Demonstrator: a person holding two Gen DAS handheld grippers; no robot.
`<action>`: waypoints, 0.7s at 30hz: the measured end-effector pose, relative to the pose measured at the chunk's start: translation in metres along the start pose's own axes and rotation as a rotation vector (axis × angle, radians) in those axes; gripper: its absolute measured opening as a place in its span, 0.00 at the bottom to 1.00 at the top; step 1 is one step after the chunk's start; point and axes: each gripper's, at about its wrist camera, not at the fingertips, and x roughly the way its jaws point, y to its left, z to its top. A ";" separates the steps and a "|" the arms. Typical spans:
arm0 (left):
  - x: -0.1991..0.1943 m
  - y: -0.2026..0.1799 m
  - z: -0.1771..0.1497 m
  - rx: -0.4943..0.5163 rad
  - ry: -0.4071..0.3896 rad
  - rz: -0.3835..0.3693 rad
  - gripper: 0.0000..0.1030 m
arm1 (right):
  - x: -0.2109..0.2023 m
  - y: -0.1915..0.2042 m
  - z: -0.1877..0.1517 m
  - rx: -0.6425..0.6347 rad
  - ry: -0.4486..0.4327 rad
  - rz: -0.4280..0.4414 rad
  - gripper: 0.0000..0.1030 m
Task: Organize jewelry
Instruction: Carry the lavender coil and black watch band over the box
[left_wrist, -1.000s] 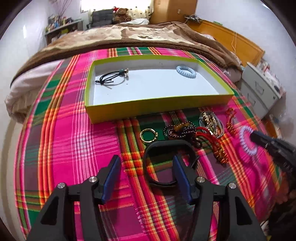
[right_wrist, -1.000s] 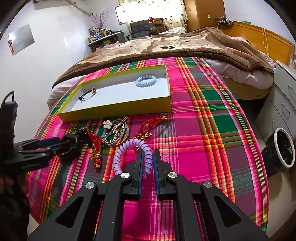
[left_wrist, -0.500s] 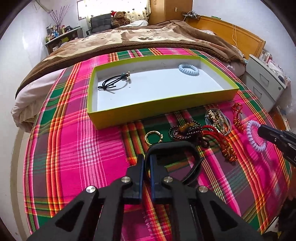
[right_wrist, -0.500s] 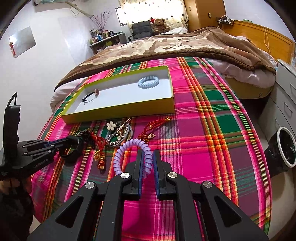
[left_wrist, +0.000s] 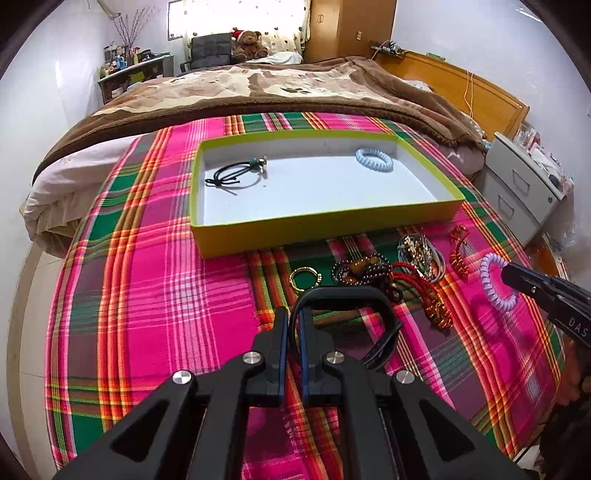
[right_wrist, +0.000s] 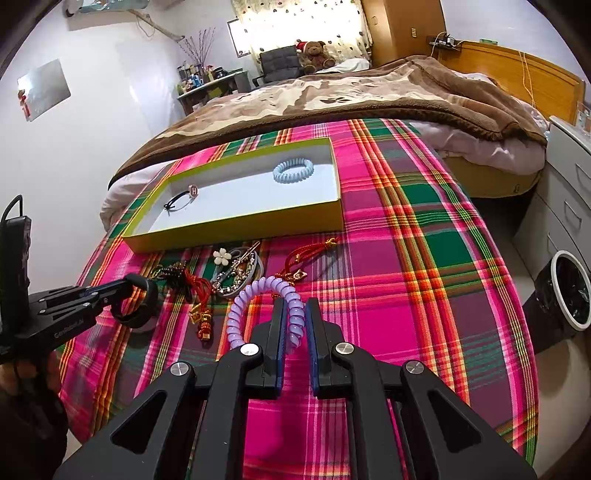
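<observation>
A: Since a second ago, left gripper (left_wrist: 291, 325) has gone from wide open to clamped on the black bangle (left_wrist: 347, 295); lifted, I judge.

B: Right gripper (right_wrist: 293, 325) pinches the purple coil bracelet (right_wrist: 258, 295). Next: carry both over the loose pile (left_wrist: 388, 269) into the yellow-green box (left_wrist: 325, 225) beyond.

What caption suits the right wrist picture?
Right gripper pinching a purple coil bracelet above plaid cloth, yellow tray beyond.

Left tongs (left_wrist: 293, 325) clamped; right tongs (right_wrist: 294, 317) seemingly clamped.
</observation>
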 end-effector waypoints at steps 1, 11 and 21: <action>-0.002 0.000 0.001 0.000 -0.003 -0.001 0.06 | -0.002 0.000 0.000 -0.001 -0.004 0.000 0.10; -0.021 0.004 0.018 -0.021 -0.058 -0.001 0.05 | -0.012 0.004 0.017 -0.016 -0.048 0.001 0.10; -0.017 0.007 0.050 -0.040 -0.086 -0.035 0.06 | -0.005 0.010 0.052 -0.044 -0.077 -0.015 0.10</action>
